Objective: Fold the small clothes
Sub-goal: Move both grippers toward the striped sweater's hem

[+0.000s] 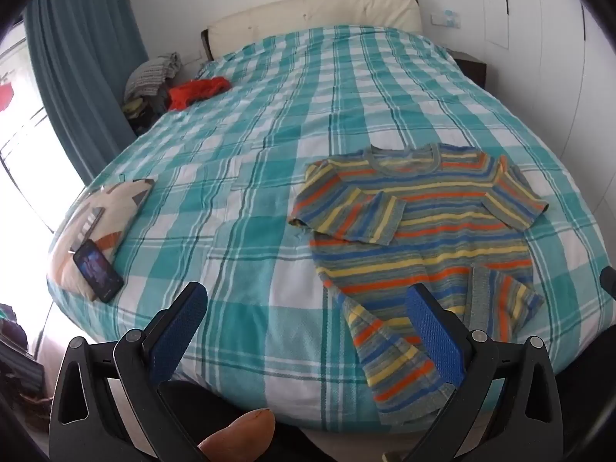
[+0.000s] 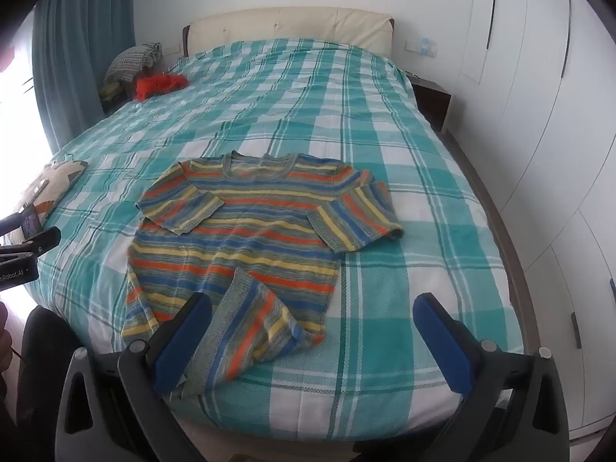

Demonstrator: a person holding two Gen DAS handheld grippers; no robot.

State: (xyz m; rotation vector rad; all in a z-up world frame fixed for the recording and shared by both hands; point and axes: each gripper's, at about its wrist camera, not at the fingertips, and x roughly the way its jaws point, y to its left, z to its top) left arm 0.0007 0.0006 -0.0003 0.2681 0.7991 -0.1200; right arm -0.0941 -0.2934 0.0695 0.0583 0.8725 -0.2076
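A small striped sweater (image 1: 419, 227) in orange, blue, yellow and grey lies on the teal checked bedspread (image 1: 238, 146), both sleeves folded in across the chest. Its hem is crumpled near the bed's front edge. It also shows in the right wrist view (image 2: 246, 231). My left gripper (image 1: 308, 308) is open and empty, above the front edge, with its right finger over the sweater's hem. My right gripper (image 2: 313, 317) is open and empty, with its left finger over the rumpled hem.
A patterned pillow (image 1: 100, 227) with a phone (image 1: 98, 271) on it lies at the bed's left edge. A red garment (image 1: 198, 90) and a clothes pile (image 1: 150, 81) sit at the far left. White wardrobe doors (image 2: 539, 115) stand on the right.
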